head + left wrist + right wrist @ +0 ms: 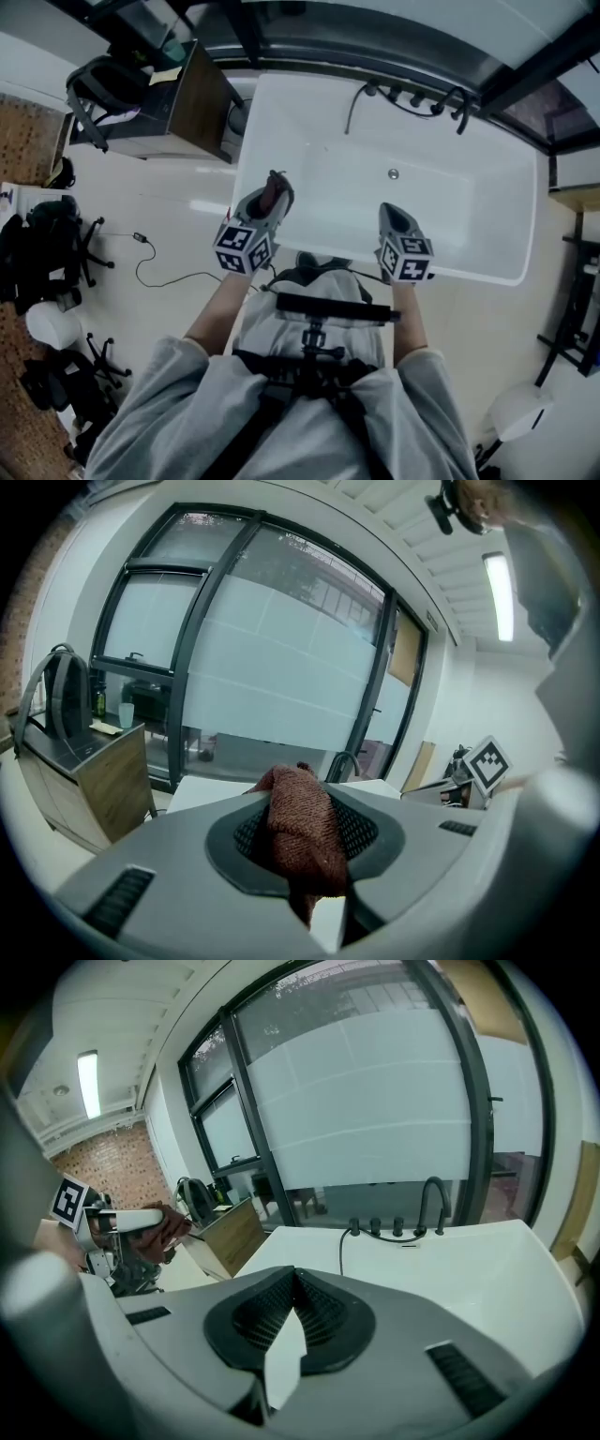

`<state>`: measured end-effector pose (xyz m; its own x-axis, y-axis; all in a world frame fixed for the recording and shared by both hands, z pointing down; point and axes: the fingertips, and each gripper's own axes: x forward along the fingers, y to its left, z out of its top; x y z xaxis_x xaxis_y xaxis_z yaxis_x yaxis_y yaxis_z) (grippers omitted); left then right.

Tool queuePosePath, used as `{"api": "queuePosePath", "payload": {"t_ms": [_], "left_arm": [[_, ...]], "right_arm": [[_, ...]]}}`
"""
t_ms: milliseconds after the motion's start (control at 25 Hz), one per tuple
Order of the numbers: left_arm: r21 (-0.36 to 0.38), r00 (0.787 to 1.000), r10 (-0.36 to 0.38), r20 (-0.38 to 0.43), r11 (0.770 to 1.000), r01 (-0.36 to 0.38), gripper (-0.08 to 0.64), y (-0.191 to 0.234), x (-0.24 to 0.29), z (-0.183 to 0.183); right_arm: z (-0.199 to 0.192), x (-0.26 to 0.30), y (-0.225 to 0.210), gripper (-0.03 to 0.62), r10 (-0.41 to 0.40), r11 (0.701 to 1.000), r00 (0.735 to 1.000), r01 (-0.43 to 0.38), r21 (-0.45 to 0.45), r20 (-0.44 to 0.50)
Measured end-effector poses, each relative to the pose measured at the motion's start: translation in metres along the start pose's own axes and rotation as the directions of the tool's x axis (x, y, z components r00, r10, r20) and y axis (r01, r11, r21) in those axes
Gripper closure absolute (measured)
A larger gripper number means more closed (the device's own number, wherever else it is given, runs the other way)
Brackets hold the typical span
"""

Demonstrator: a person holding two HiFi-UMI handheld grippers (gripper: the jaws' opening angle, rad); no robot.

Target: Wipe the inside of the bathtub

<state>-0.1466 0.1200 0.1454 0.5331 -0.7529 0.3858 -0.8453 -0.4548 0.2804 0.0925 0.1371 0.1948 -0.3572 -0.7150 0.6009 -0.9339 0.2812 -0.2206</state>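
Since the left gripper (269, 197) is clamped on the cloth (302, 832) above the near rim of the bathtub (450, 220), lowering it inside and pressing the cloth flat against the wall seems best; the right gripper (394, 216), closed and empty, hovers over that rim.

Cabinet (192, 108) left of bathtub (441, 220); faucet (457, 101) on rim.
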Motion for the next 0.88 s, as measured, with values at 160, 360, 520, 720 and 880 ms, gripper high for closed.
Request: {"api": "queuePosePath", "payload": {"t_ms": [160,360,520,720,880], "left_arm": [[0.018,1.0,0.016,-0.024,1.0,-0.016,0.46,-0.018,0.016,0.0],[0.054,0.998,0.036,-0.056,0.998,-0.033,0.46,-0.031,0.028,0.002],[0.073,0.997,0.058,-0.052,0.996,-0.054,0.46,-0.029,0.03,0.007],[0.095,0.997,0.068,-0.036,0.993,-0.064,0.46,-0.019,0.035,0.015],[0.108,0.998,0.048,-0.042,0.993,-0.043,0.46,0.001,0.033,0.013]], "right_arm": [[0.002,0.01,-0.017,0.583,0.041,0.999,0.999,-0.041,0.007,0.011],[0.001,0.03,-0.025,0.583,0.098,0.995,0.995,-0.098,0.016,0.018],[0.006,0.035,-0.022,0.583,0.109,0.994,0.994,-0.11,0.019,0.031],[0.007,0.039,-0.024,0.583,0.103,0.994,0.994,-0.104,0.027,0.045],[0.009,0.05,-0.02,0.583,0.07,0.997,0.996,-0.072,0.032,0.058]]}}
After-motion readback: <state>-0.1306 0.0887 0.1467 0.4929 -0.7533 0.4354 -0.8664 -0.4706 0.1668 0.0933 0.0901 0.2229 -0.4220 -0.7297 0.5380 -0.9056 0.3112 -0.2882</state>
